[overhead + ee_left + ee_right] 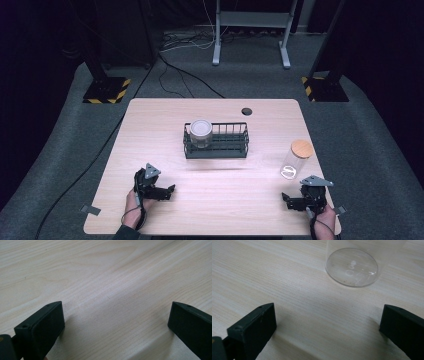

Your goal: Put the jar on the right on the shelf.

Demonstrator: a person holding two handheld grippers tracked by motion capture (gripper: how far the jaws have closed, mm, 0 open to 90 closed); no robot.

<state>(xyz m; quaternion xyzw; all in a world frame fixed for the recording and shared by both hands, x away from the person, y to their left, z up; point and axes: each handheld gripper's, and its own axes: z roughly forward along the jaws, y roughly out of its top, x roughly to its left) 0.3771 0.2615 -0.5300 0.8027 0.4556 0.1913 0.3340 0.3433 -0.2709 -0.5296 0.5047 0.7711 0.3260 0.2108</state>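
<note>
Wire rack (216,148) sits at approx. table (150,130) centre and serves as ref. point. A jar with a grey lid (201,133) stands upright inside the rack, at its left end; rest of rack looks bare.

Clear jar (296,160) with a wooden lid (302,147) stands upright on the table, well to the right of the rack and slightly nearer the person. Right gripper view shows its round glass base (352,267) resting flat on the wood, just ahead of the jaws, not touched.

Right gripper (295,199): nearer the person than the rack and off to its right, just beside the clear jar on the near side. Jaws spread wide, nothing between them but table. Held by the person's right hand (324,216).

Left gripper (162,192): near-left of the rack, well apart from it. Jaws likewise wide apart, holding nothing; bare wood between them in the left gripper view. Left hand (135,201) grips it, cable looping by the wrist.

Round hole in table (246,111) lies beyond the rack, twd. its right end.
</note>
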